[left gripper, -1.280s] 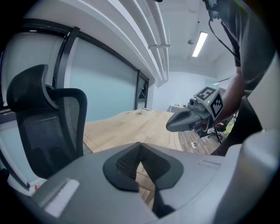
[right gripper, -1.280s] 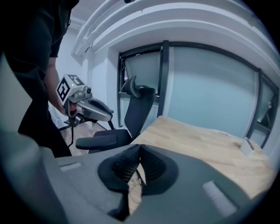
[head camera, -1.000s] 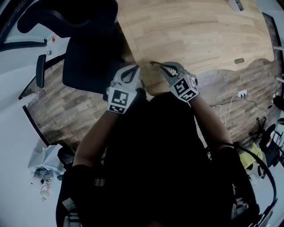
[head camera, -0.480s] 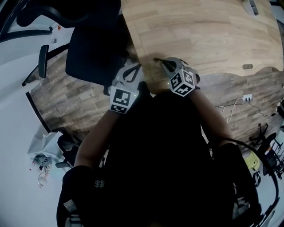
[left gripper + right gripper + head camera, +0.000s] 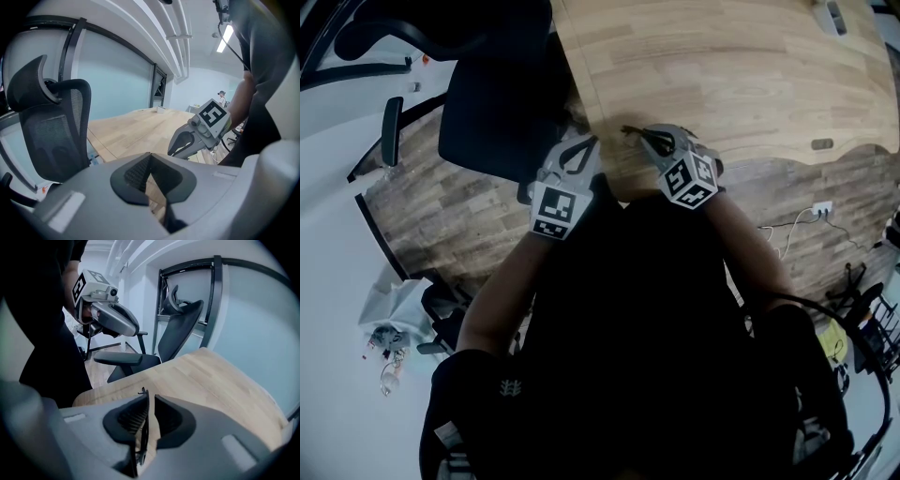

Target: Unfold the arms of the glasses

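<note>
The glasses [image 5: 143, 430] are a thin dark frame standing edge-on between the pads of my right gripper [image 5: 151, 397], which is shut on them. In the head view a dark sliver of the glasses [image 5: 629, 129] pokes left from the right gripper [image 5: 645, 134], just over the near edge of the wooden table [image 5: 722, 75]. My left gripper [image 5: 150, 157] is shut with nothing in it. It hovers a short way left of the right one [image 5: 585, 142], off the table's corner. Each gripper appears in the other's view: the right gripper [image 5: 172, 151] and the left gripper [image 5: 133, 329].
A black office chair [image 5: 502, 103] stands close at the table's left side, with its armrest [image 5: 117, 358] near the corner. A small grey object [image 5: 822, 143] lies at the table's right edge. A socket strip and cables [image 5: 814, 204] lie on the floor to the right, a bag [image 5: 389, 333] to the left.
The right gripper has sunk slightly towards the table edge with the glasses still in it and rolled a little. The left gripper has stayed about where it was.
</note>
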A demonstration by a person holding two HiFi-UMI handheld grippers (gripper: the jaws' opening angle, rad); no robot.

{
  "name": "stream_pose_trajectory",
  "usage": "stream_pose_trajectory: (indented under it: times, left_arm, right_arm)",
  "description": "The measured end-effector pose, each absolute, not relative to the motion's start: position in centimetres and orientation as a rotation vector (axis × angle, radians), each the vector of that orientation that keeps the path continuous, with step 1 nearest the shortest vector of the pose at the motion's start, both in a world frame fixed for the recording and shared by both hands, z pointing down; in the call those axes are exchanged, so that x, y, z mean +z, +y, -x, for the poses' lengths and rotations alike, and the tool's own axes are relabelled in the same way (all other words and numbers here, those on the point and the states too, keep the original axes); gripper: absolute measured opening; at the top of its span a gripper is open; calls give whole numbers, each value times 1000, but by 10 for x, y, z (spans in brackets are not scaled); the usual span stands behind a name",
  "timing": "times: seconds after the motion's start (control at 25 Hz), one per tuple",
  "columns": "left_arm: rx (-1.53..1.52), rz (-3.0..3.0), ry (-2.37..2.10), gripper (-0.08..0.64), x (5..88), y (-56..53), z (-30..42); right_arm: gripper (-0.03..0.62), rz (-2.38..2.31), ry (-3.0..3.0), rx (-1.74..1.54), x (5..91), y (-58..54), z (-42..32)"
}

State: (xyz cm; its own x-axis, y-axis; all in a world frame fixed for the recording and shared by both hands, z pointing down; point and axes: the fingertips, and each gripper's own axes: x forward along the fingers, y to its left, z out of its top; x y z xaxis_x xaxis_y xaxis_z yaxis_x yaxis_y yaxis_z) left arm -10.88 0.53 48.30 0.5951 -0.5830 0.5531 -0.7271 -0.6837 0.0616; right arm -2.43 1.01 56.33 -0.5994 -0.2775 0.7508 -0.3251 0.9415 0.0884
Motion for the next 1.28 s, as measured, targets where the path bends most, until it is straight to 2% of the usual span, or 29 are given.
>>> stream_pose_trajectory:
  times: [0.08, 0.2, 0.28, 0.4, 0.44, 0.56, 0.76, 0.88, 0.92, 1.16, 1.28]
  left_arm:
    - [737, -2545, -1067, 6, 483, 5, 107]
    - [744, -2543, -1067, 6, 483, 5, 106]
    - [747, -2539, -1064, 6, 483, 5, 105]
    - [759, -2531, -1041, 6, 487, 7, 104]
    - [762, -2526, -1035, 6, 489, 7, 104]
    - [767, -2513, -1030, 6, 494, 7, 101]
    - [769, -2528, -1015, 6, 492, 6, 92]
    - [779, -2526, -1010, 6, 492, 5, 92]
    - [783, -2522, -1006, 6, 493, 5, 92]
    - [803, -2483, -935, 26, 510, 12, 85]
    - [805, -2478, -868, 63, 520, 17, 76]
  right_arm:
    - [87, -391, -2220, 95, 570, 11, 25]
    - [100, -339, -2183, 139, 582, 15, 27]
    - [76, -335, -2188, 126, 582, 15, 28]
    - [5, -346, -2215, 76, 576, 14, 29]
    - [2, -349, -2219, 73, 575, 15, 29]
    - [4, -357, -2218, 96, 578, 15, 24]
    - [81, -308, -2183, 143, 592, 19, 22]
    - [52, -316, -2202, 111, 589, 19, 23]
    - [17, -321, -2215, 92, 586, 18, 23]
    - [14, -332, -2276, 52, 574, 22, 21]
    - [14, -348, -2334, 36, 565, 22, 21]
